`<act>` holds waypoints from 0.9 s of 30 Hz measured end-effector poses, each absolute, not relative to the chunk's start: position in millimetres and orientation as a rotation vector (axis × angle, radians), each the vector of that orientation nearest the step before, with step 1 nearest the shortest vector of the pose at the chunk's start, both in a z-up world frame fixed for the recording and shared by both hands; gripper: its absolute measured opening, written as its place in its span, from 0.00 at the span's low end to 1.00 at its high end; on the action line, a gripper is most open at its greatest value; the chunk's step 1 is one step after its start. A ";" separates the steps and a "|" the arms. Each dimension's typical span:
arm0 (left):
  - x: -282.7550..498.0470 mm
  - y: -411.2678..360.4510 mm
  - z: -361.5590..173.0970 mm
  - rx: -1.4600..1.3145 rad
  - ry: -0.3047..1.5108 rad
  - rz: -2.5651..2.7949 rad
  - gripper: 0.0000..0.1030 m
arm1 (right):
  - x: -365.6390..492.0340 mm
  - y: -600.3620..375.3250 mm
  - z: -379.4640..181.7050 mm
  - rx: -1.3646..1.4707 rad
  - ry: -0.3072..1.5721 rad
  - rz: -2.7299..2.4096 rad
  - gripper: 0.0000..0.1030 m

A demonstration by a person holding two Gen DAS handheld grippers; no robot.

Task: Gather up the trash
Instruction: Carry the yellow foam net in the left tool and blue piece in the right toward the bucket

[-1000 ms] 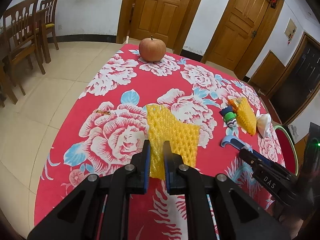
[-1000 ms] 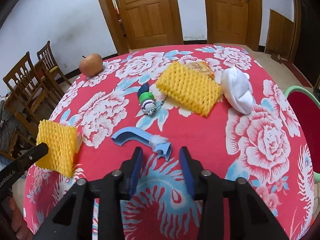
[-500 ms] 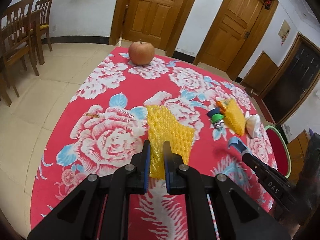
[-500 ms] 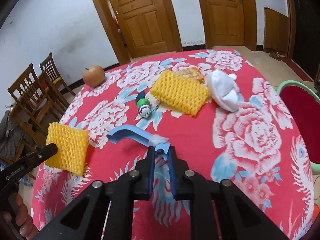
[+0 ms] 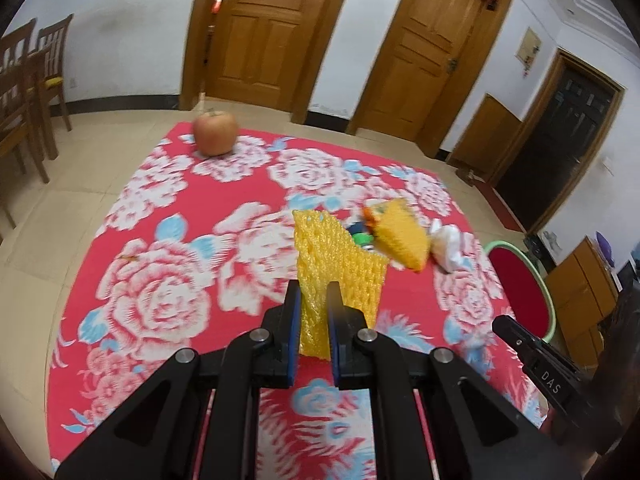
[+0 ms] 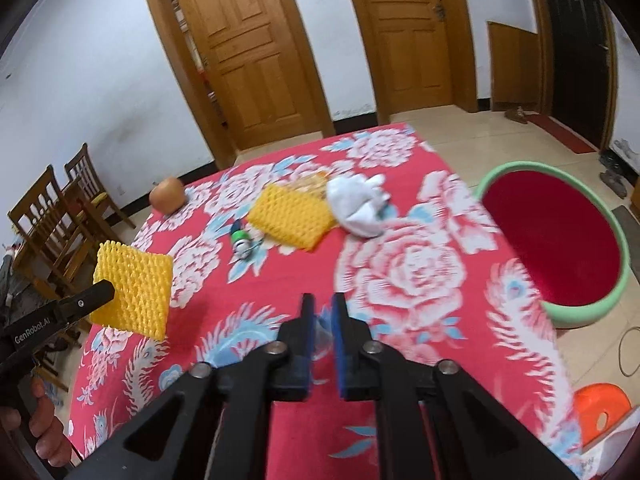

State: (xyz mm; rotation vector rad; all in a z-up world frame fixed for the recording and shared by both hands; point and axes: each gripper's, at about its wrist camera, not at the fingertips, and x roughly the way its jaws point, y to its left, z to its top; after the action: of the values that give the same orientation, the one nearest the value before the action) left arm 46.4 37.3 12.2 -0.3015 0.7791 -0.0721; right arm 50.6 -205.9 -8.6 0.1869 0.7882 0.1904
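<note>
My left gripper [image 5: 313, 300] is shut on a yellow foam fruit net [image 5: 338, 268] and holds it above the red flowered tablecloth [image 5: 160, 240]; it also shows in the right wrist view [image 6: 134, 288]. My right gripper [image 6: 323, 312] is shut on the blue plastic piece, of which only a pale bit [image 6: 322, 334] shows between the jaws. A second yellow foam net [image 6: 290, 220], a white crumpled tissue [image 6: 360, 204] and a small green-capped item [image 6: 241, 240] lie on the cloth.
An apple [image 5: 215, 134] sits at the table's far edge. A round red stool with a green rim [image 6: 554, 244] stands to the right of the table. Wooden chairs [image 6: 52, 224] stand to the left. An orange object [image 6: 602, 410] lies on the floor at lower right.
My right gripper closed on the blue plastic piece and lifted it off the table. My left gripper rose higher with the yellow net.
</note>
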 end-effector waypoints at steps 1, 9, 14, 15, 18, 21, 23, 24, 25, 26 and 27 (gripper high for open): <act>48.0 30.5 14.6 -0.291 0.777 -0.087 0.10 | 48.6 -211.5 -6.5 0.189 0.781 0.176 0.09; 50.5 -1.4 23.0 -0.244 0.772 -0.150 0.10 | 38.4 -247.7 -2.8 0.240 0.762 0.128 0.09; 48.3 -3.6 20.2 -0.242 0.780 -0.153 0.10 | 29.8 -251.4 -11.2 0.259 0.799 0.138 0.16; 47.9 -2.7 19.4 -0.244 0.783 -0.151 0.10 | 27.3 -250.2 -13.0 0.262 0.806 0.139 0.19; 46.3 2.2 16.4 -0.253 0.789 -0.140 0.10 | 21.4 -244.2 -18.3 0.261 0.822 0.149 0.27; 43.8 7.4 12.1 -0.263 0.797 -0.129 0.10 | 17.8 -232.9 -26.2 0.235 0.852 0.159 0.27; 42.4 10.0 9.8 -0.269 0.801 -0.126 0.10 | 17.5 -225.3 -33.2 0.218 0.874 0.165 0.27; 42.0 11.2 8.8 -0.270 0.803 -0.125 0.10 | 17.1 -222.7 -36.0 0.214 0.882 0.167 0.27; 41.3 12.5 7.8 -0.271 0.805 -0.123 0.10 | 17.2 -219.8 -39.3 0.209 0.892 0.166 0.27; 40.4 13.8 6.9 -0.273 0.805 -0.121 0.10 | 17.4 -217.4 -42.0 0.202 0.900 0.164 0.27; 39.8 14.9 6.5 -0.275 0.806 -0.121 0.10 | 17.6 -215.2 -44.4 0.196 0.907 0.163 0.27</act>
State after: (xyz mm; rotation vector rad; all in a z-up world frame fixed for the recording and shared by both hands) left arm 39.8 14.9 6.5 -0.2750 0.8056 -0.1206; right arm 17.6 -215.2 -44.4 0.1962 0.9065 0.1626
